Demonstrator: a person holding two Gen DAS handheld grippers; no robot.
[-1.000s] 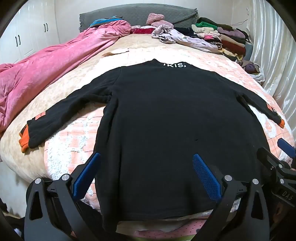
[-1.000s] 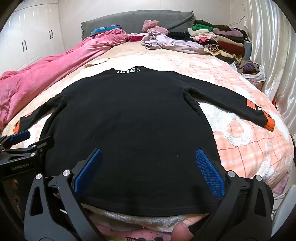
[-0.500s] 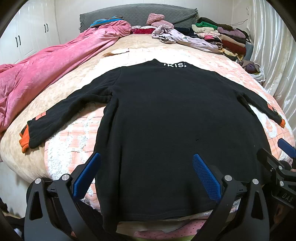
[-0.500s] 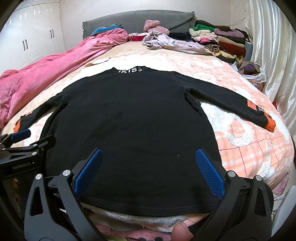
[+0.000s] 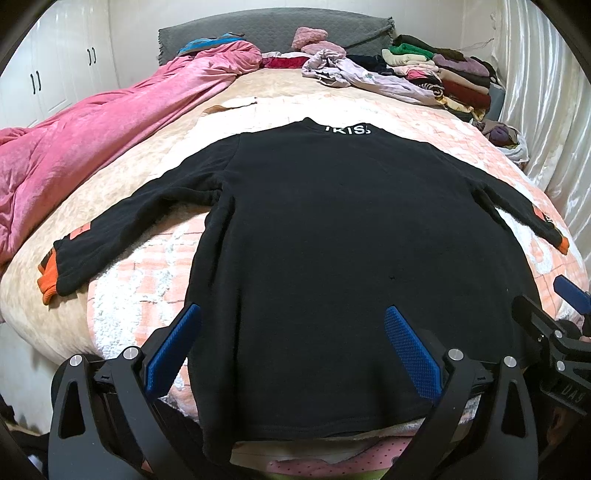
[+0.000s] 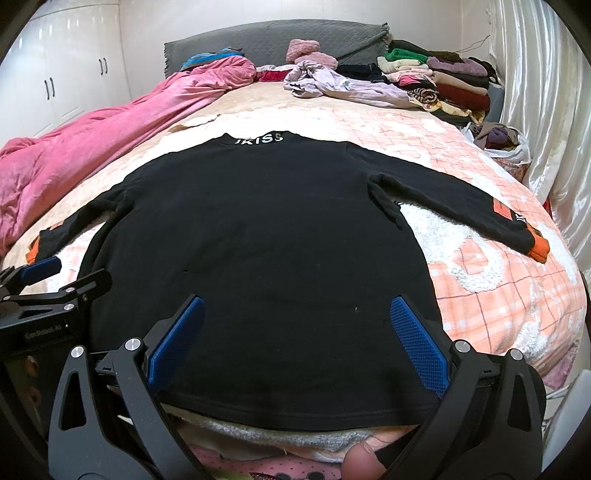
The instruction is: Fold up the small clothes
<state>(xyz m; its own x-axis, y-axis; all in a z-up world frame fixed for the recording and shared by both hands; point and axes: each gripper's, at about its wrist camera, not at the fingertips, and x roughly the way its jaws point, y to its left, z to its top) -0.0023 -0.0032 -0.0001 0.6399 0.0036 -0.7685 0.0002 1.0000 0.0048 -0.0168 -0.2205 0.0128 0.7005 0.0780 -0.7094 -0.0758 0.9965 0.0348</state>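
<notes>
Left wrist view: left gripper [image 5: 291, 347] hangs over the near hem, blue pads [image 5: 412, 354] spread wide apart, nothing between them.
Right wrist view: right gripper [image 6: 295, 343] likewise over the hem, fingers parted, empty.
Black sweater [image 5: 332, 240]: laid flat directly ahead of both grippers, hem nearest, collar with white lettering [image 6: 259, 139] farthest.
Sleeves: spread out to either side; orange cuff [image 5: 47, 280] far left of the left gripper, the other orange cuff [image 6: 537, 251] far right of the right gripper.
Bedspread [image 6: 498, 295]: peach checked, under the sweater.
Pink quilt [image 5: 74, 155]: heaped beyond, to the left.
Folded clothes pile [image 6: 436, 81]: far ahead, right, near the grey headboard [image 5: 273, 27].
</notes>
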